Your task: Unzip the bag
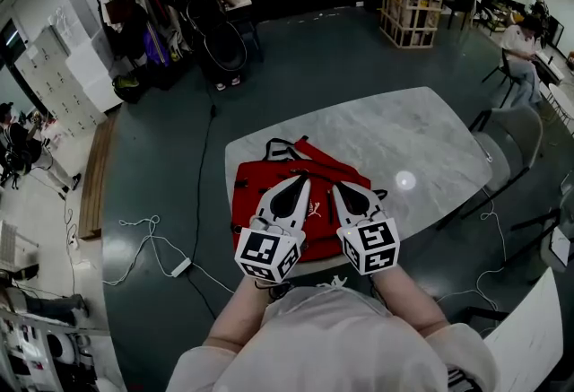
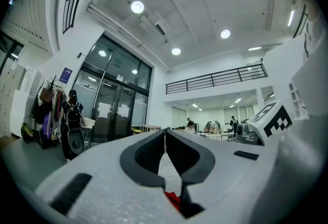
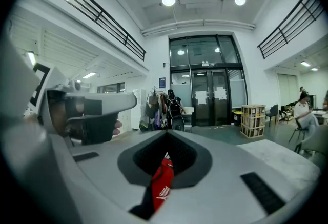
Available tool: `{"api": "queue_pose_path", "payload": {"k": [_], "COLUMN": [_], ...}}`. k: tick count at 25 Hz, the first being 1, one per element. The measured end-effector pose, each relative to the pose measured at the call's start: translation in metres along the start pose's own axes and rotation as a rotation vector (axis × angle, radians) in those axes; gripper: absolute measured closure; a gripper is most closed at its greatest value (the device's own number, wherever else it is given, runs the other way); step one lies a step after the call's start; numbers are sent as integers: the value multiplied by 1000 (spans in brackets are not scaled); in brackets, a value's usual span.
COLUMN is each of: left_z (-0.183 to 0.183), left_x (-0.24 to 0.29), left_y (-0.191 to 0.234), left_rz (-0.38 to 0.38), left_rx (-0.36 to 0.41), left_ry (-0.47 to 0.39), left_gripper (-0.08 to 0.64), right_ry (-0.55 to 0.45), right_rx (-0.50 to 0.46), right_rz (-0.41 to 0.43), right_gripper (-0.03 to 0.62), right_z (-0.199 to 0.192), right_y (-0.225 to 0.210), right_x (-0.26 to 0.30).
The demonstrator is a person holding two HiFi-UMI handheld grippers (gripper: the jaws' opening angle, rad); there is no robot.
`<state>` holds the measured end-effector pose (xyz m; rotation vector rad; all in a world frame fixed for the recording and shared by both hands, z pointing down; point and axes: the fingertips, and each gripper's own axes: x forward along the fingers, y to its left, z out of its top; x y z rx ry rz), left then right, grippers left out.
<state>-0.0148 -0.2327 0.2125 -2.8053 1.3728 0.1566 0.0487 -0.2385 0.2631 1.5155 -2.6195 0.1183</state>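
While the head view gives the layout, only the tool cameras show the jaws.

Head view: red bag (image 1: pixel 316 168) lies flat on the marble counter (image 1: pixel 421 139), centre of frame, toward the counter's lower-left edge. Left tool (image 1: pixel 300 182) and right tool (image 1: pixel 343 191) sit side by side over its middle, tips toward frame top.

Right gripper view: right tool (image 3: pixel 166 138) is clamped narrow on a red strip of the bag (image 3: pixel 163 179) with a white logo. The strip runs down the jaw gap toward frame bottom.

Left gripper view: left tool (image 2: pixel 165 138) has its jaws pressed together at the tips, nothing visible between them. Low in the gap, a sliver of red bag (image 2: pixel 172 198) and pale counter (image 2: pixel 169 174) show behind.

Bag long axis runs roughly left-right across the head view, slightly tilted. Straps (image 1: pixel 285 148) are at its upper left, pointing toward frame top.

Tools and marker cubes (image 1: pixel 267 254) cover the bag's centre and lower edge, so the zipper can't be made out. Which part of the bag the right tool has: can't tell.
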Motion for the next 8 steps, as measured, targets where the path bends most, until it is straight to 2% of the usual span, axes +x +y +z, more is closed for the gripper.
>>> {"api": "queue_pose_path", "payload": {"k": [8], "left_z": [-2], "left_x": [2], "left_y": [0], "left_rz": [2], "left_rx": [5], "left_ry": [-3], "left_gripper": [535], "right_ry": [7], "right_rx": [-6], "right_rz": [0], "right_gripper": [565], "right_z": [-4], "right_y": [-2], "right_x": [-1]}}
